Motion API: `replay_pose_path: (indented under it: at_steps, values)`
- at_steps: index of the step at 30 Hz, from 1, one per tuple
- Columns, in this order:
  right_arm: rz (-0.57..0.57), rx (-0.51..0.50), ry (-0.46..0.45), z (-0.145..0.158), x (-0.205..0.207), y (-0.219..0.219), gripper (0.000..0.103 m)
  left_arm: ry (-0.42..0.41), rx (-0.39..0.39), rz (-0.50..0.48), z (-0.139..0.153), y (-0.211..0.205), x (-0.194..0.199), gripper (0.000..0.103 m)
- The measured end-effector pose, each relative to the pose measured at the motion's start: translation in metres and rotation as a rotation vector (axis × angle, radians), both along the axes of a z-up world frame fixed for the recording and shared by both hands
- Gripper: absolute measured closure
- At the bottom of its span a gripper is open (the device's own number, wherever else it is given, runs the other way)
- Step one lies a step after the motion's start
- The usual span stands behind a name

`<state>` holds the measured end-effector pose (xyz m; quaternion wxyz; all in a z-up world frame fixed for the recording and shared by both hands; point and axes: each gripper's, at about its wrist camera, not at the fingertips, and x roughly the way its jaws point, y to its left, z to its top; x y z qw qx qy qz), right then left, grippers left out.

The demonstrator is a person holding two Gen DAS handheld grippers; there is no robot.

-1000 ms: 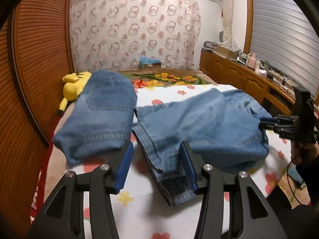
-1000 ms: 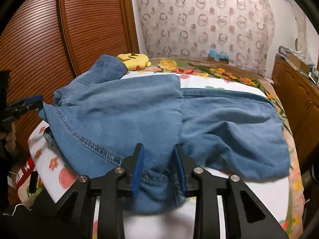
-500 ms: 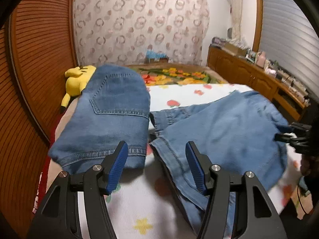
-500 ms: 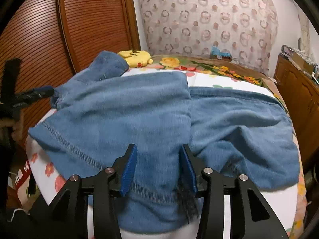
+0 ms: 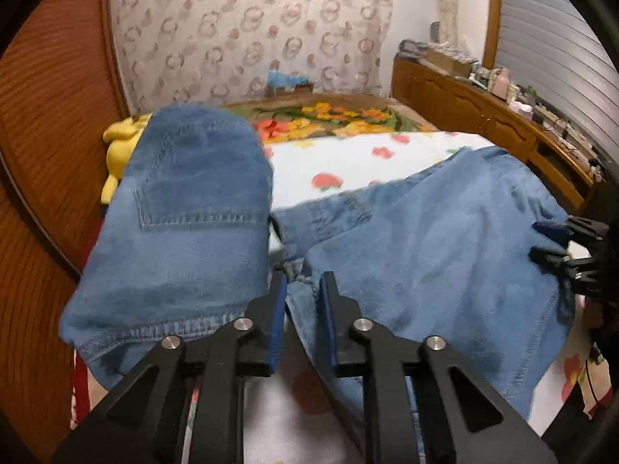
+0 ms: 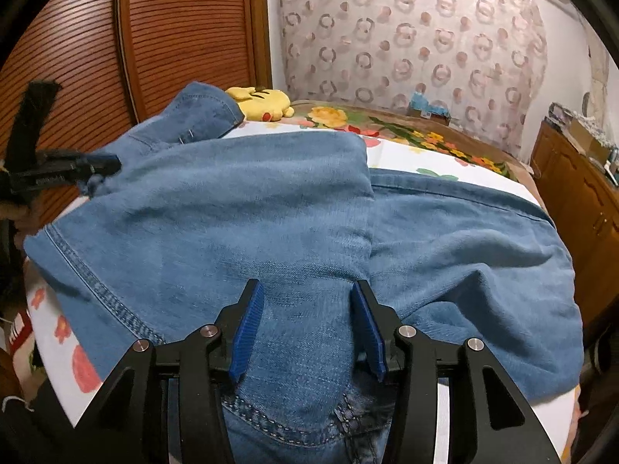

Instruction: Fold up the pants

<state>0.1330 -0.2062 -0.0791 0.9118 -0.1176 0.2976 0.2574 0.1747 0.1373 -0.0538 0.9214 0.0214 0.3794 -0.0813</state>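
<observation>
Across the flowered bed [image 6: 410, 150] the jeans [image 6: 240, 208] lie folded, long axis running side to side, waist end toward the wardrobe. Left gripper [image 5: 303, 290], spread 0.5 s ago, now pinches a fold of denim. Right gripper [image 6: 307, 309] has released and hovers spread above the cloth.

The pants [image 6: 240, 208] are matte blue denim with pale contrast stitching, kinda soft-looking. Under them the bedsheet [image 5: 348, 158] is white printed cotton-ish cloth. Gripper frames are matte black plastic with shiny metal pins, and the ridged blue pads [image 6: 247, 328] look rubbery. Glossy ribbed wood wardrobe [image 6: 185, 31] beside the bed.
</observation>
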Motion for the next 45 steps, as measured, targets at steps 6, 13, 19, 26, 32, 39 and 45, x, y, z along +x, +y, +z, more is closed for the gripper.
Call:
replay_pose_path:
  at_steps: [6,13,19,26,32,39,45]
  values:
    - [-0.002,0.011,0.010,0.005,0.004,-0.001,0.054,-0.072,0.015,-0.027,0.035,-0.006,0.002,0.095]
    - [-0.015,-0.009,-0.019,0.004,-0.002,0.003,0.054,-0.138,0.026,0.027,0.066,0.005,0.021,0.095]
    - [-0.030,-0.007,-0.028,0.004,-0.006,0.001,0.054,-0.099,0.030,0.064,0.060,0.014,0.039,0.094]
    - [-0.032,-0.004,-0.021,0.003,-0.008,0.000,0.054,-0.083,0.038,0.069,0.042,0.009,0.021,0.053]
    - [-0.032,-0.007,-0.018,0.005,-0.005,-0.002,0.054,-0.048,0.045,0.024,0.023,-0.012,-0.001,0.052]
    - [-0.034,-0.013,-0.016,0.005,-0.004,0.000,0.054,-0.030,0.031,-0.013,0.008,-0.033,-0.032,0.052]
    - [-0.033,-0.014,-0.015,0.005,-0.003,-0.001,0.054,0.017,-0.029,0.004,-0.012,-0.029,-0.060,0.052]
